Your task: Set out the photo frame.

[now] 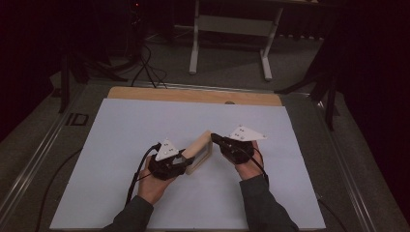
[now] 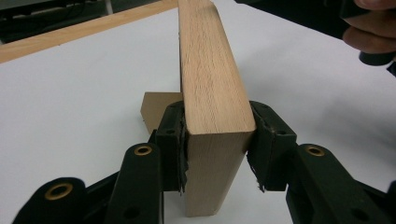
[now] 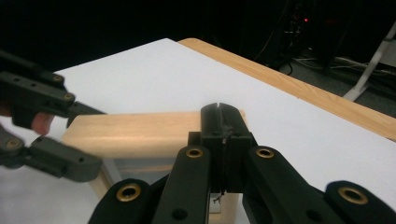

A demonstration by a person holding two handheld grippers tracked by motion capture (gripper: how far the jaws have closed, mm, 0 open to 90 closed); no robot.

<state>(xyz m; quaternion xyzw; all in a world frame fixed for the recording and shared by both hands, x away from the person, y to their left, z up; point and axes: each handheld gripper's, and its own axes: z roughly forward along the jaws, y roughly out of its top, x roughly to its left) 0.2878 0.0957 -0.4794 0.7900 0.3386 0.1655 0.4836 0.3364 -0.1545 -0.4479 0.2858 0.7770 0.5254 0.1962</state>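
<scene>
A wooden frame (image 1: 199,153) stands on edge near the middle of the white sheet (image 1: 121,145) that covers the bench (image 1: 193,94), between the person's two hands. The left tool (image 1: 180,160) grips the near end of the frame: in the left gripper view its two pads press on either face of the thick wooden bar (image 2: 212,93), which runs away from the camera, and a brown backing piece (image 2: 156,109) shows behind the left pad. The right tool (image 1: 216,138) sits at the far upper corner of the frame. In the right gripper view its jaws are closed flat against each other, with no gap between them, and the frame's top bar (image 3: 135,133) lies just behind and below them. Whether a thin part is pinched between them cannot be told.

The step in hand looks like work on the frame while the left tool steadies it upright, the right tool busy at the top corner, perhaps with the backing or a small catch there. The next move probably calls for the left tool to hold its grip firmly so the frame does not tip, while the right tool pulls or pushes gently along the top edge without twisting the frame out of the pads.
</scene>
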